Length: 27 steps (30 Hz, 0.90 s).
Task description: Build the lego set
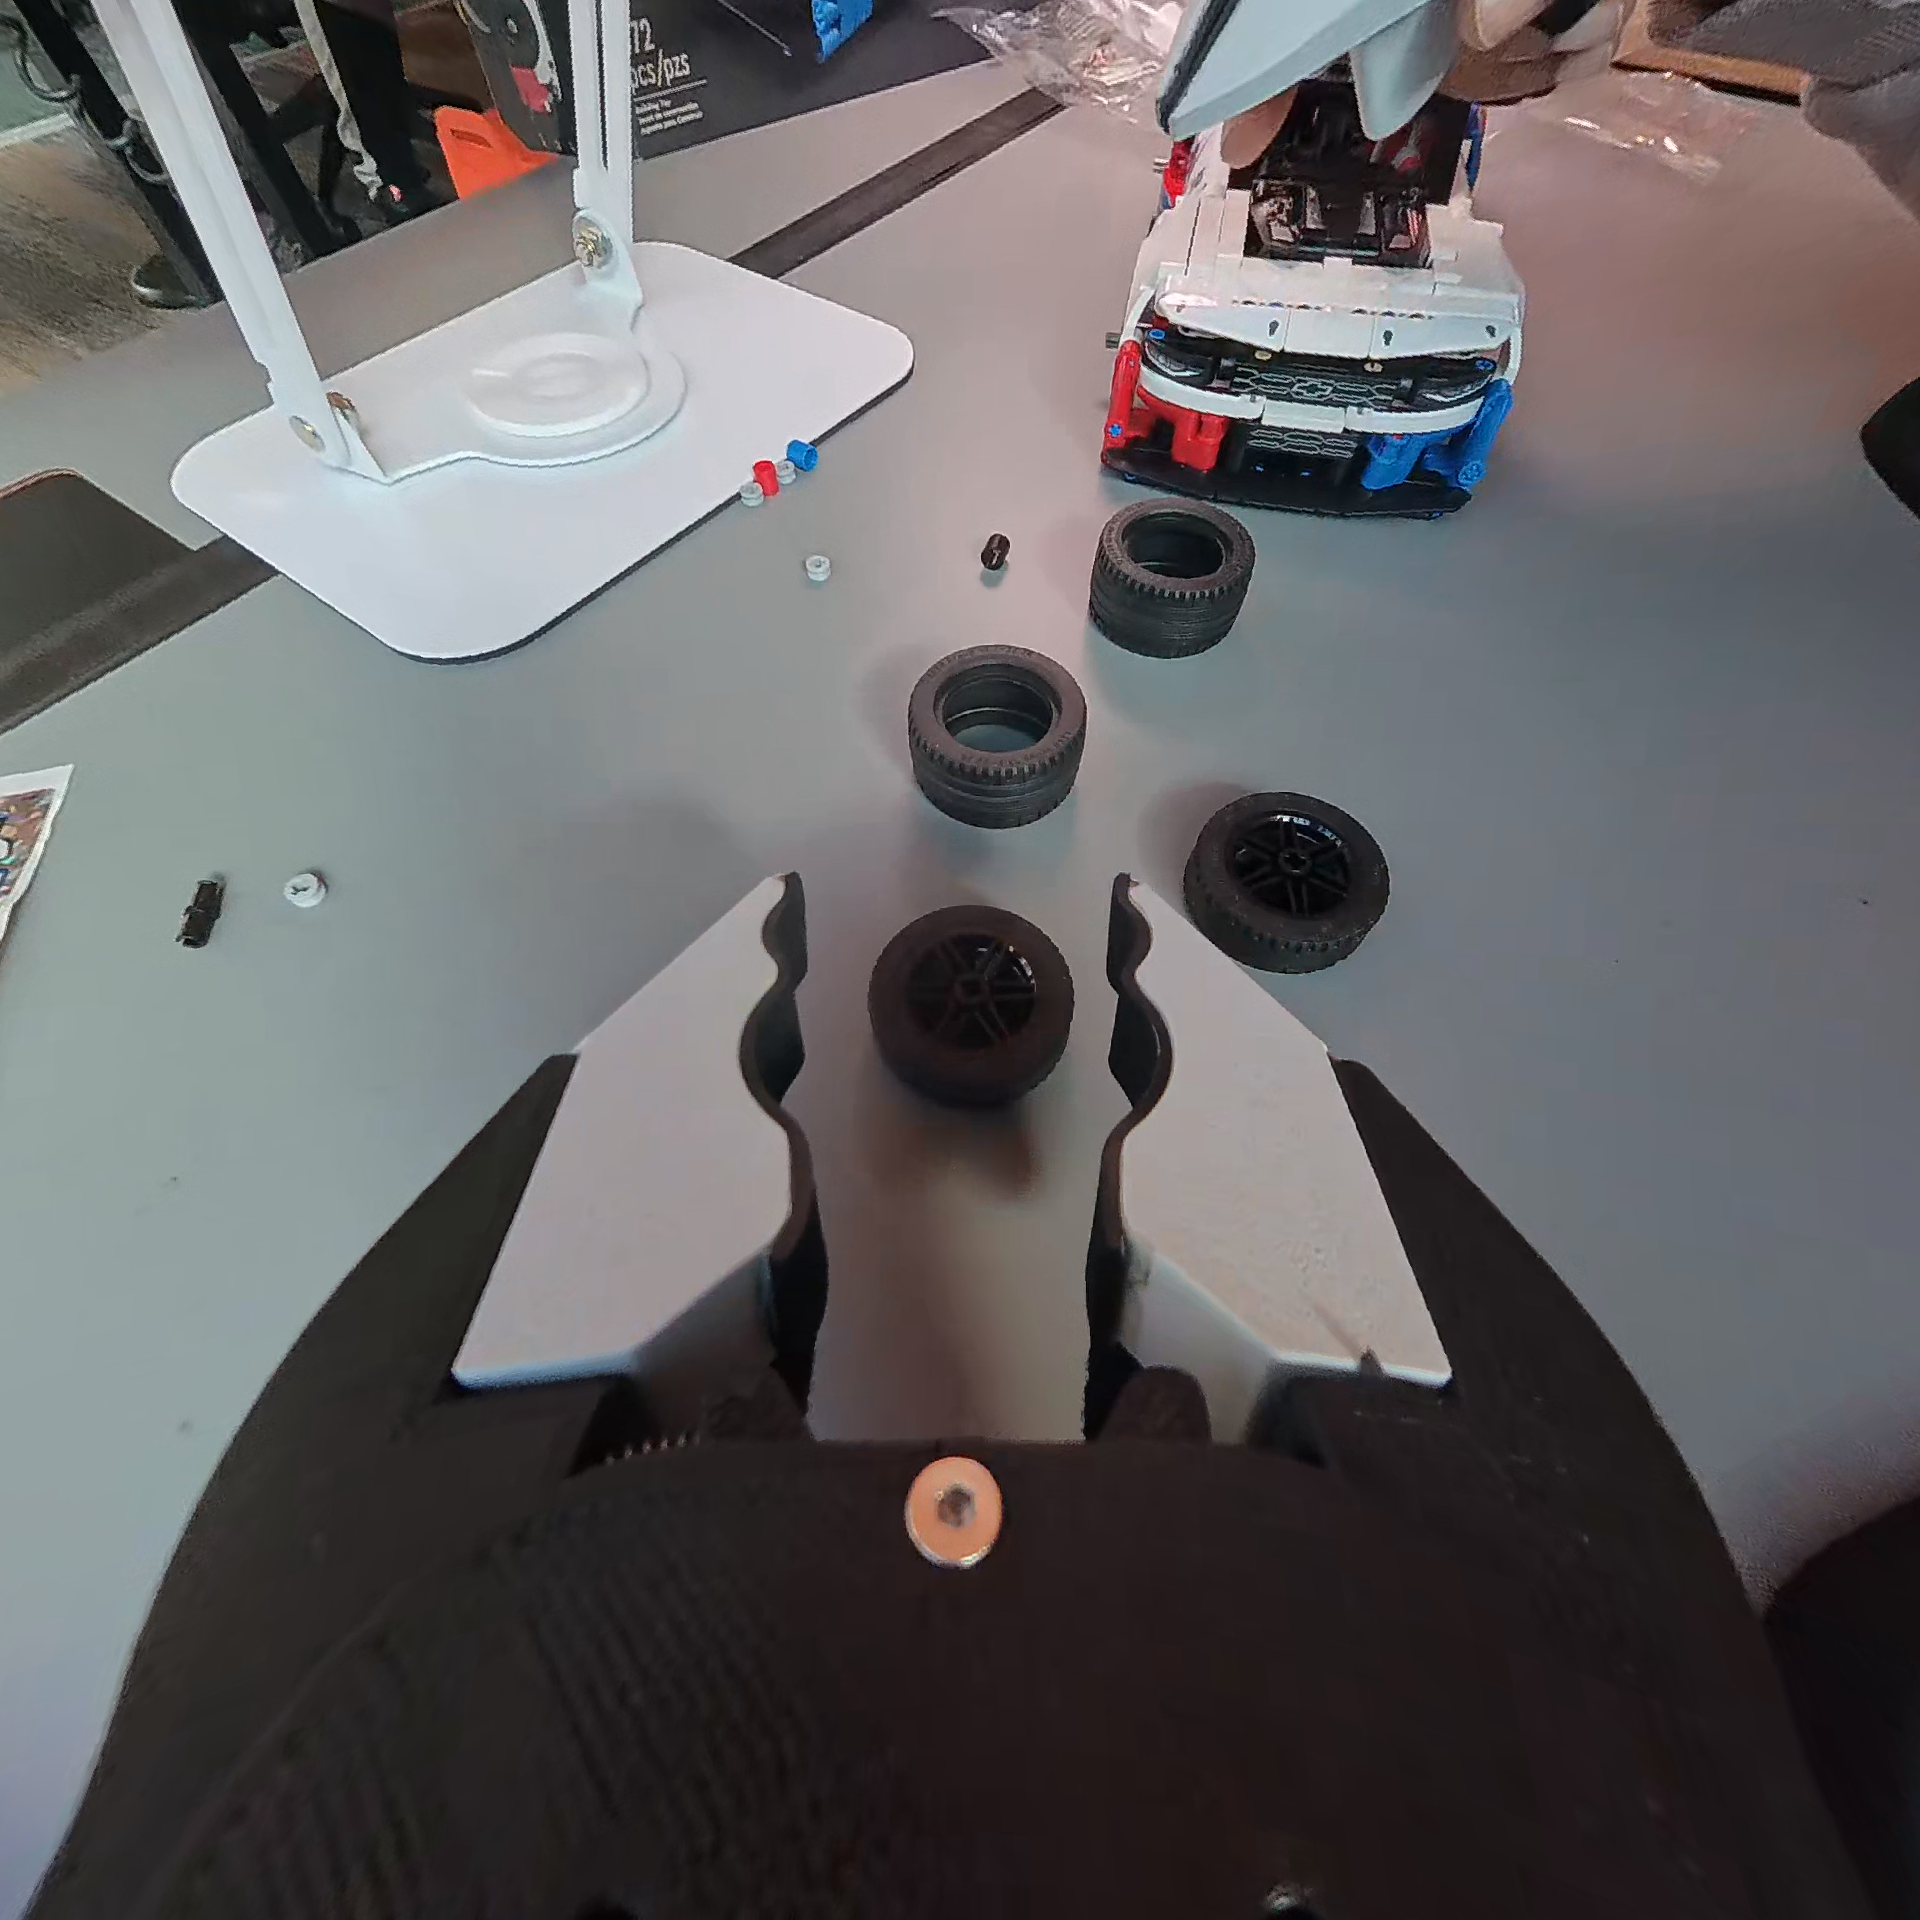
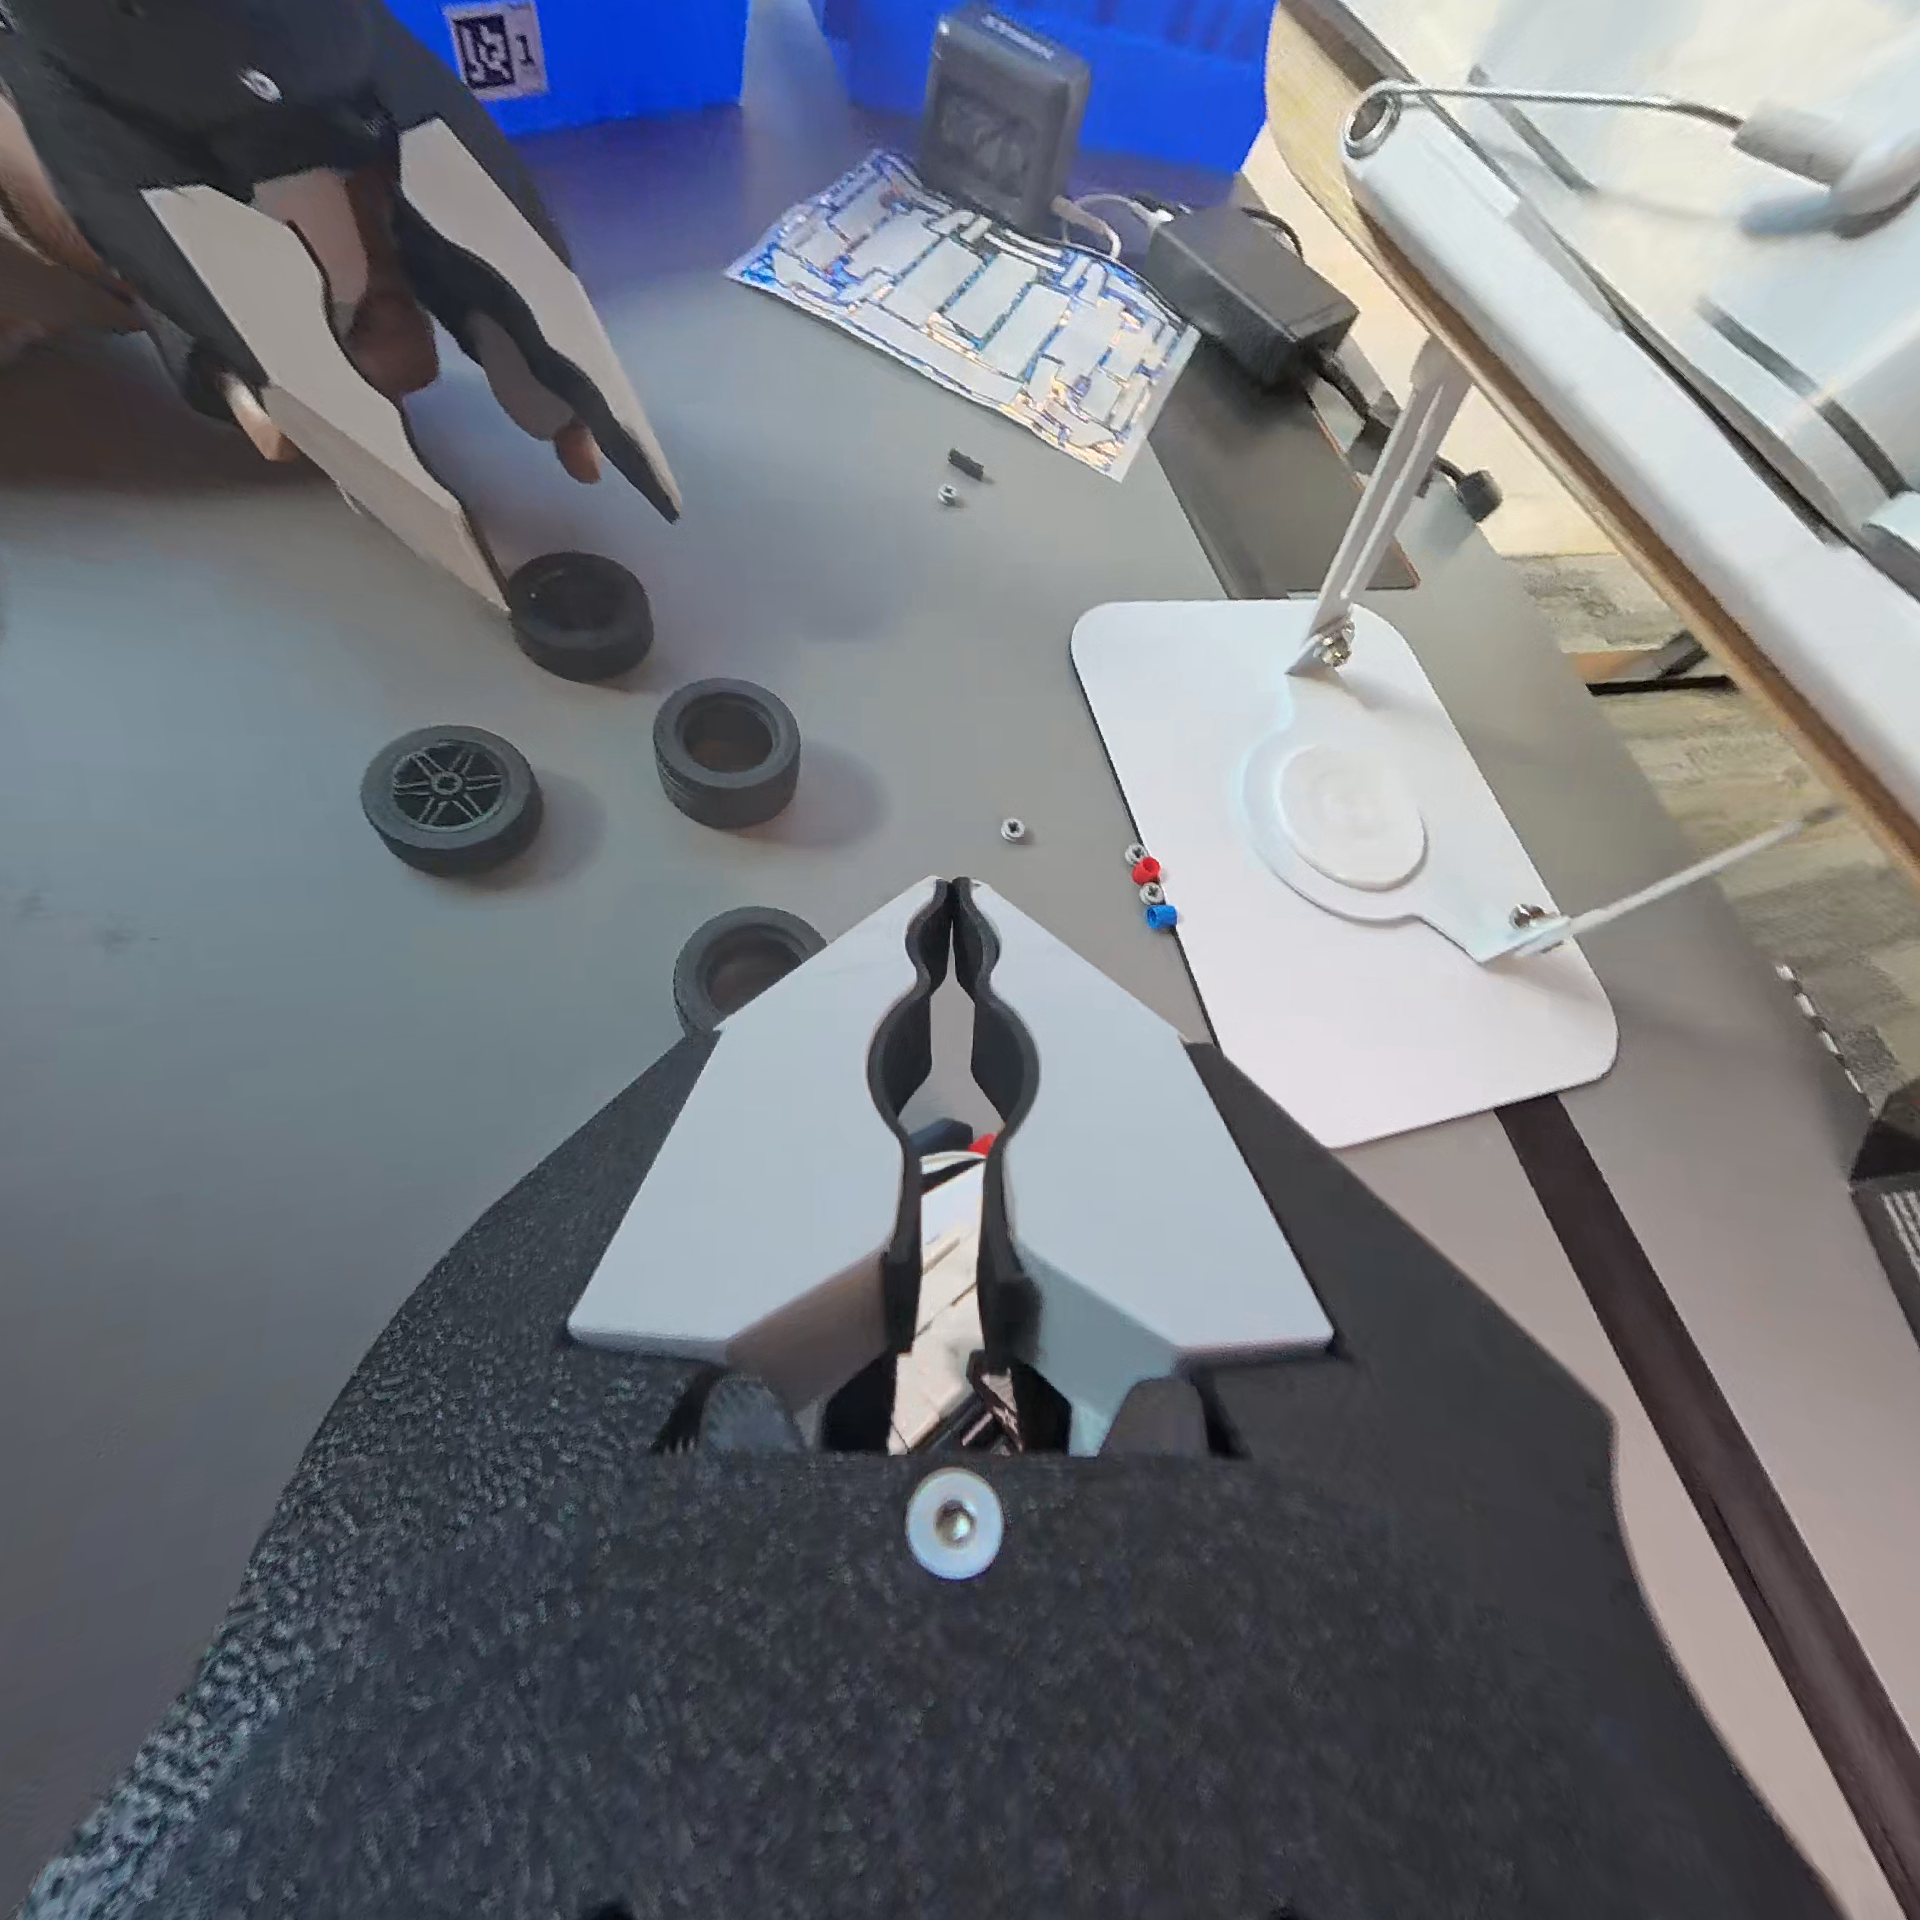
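My left gripper (image 1: 956, 888) is open and low over the grey table, with a black wheel with a rim (image 1: 971, 1003) standing between its fingers, not clamped. A second rimmed wheel (image 1: 1286, 881) lies to its right. Two bare tyres (image 1: 997, 736) (image 1: 1172, 577) lie farther ahead. The white, red and blue lego car (image 1: 1309, 364) stands beyond them. My right gripper (image 2: 954, 896) is shut and sits over the car's top; the car shows through the gap under its fingers. I cannot tell whether it pinches a part. The right wrist view shows the left gripper (image 2: 584, 556) around the wheel (image 2: 582, 613).
A white stand base (image 1: 540, 447) sits at the left with small red, blue and grey pieces (image 1: 779, 468) at its edge. Loose black pins (image 1: 994, 551) (image 1: 200, 909) lie on the table. A sticker sheet (image 2: 966, 301), blue bins (image 2: 623, 62) and a black adapter (image 2: 1247, 281) lie beyond. Left tips to right tips: about 20 cm.
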Each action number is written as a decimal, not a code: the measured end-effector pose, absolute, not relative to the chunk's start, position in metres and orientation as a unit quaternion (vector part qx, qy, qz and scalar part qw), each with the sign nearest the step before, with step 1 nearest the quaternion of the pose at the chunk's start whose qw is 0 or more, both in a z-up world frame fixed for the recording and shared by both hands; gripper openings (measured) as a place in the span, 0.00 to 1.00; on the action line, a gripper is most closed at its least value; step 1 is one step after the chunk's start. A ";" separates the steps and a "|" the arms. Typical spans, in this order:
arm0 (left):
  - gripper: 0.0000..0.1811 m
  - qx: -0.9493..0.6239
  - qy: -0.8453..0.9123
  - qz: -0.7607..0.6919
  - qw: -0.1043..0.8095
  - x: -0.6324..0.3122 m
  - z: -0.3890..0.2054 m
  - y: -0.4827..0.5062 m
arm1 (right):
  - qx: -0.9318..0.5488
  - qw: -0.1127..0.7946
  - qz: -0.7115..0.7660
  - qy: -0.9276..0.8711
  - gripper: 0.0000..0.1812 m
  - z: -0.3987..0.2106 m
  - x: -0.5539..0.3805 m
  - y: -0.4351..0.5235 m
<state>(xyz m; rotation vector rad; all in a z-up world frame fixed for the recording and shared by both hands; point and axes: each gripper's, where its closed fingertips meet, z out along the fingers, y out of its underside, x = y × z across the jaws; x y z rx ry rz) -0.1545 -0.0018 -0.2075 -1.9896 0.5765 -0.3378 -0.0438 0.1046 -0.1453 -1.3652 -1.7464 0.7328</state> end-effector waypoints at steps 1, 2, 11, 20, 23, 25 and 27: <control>0.31 -0.822 0.241 -0.136 0.498 -0.154 -0.208 -0.001 | -0.529 0.383 0.295 -0.697 0.00 -0.146 -0.048 0.099; 0.31 -0.821 0.242 -0.133 0.499 -0.154 -0.208 -0.001 | -0.522 0.361 0.294 -0.715 0.08 -0.152 -0.051 0.092; 0.28 -0.817 0.237 -0.137 0.508 -0.155 -0.204 -0.001 | -0.520 0.140 0.139 -0.831 0.25 -0.241 -0.054 0.065; 0.28 -0.790 0.252 -0.133 0.542 -0.141 -0.177 -0.007 | -0.469 0.116 0.192 -0.854 0.24 -0.220 -0.030 -0.003; 0.27 -0.762 0.253 -0.155 0.575 -0.126 -0.142 -0.020 | -0.465 0.096 0.189 -0.859 0.24 -0.231 -0.011 -0.024; 0.27 -0.736 0.251 -0.160 0.608 -0.122 -0.106 -0.037 | -0.464 0.088 0.177 -0.864 0.24 -0.241 -0.003 -0.029; 0.26 -0.714 0.241 -0.136 0.643 -0.133 -0.065 -0.061 | -0.463 0.093 0.183 -0.862 0.25 -0.245 -0.004 -0.031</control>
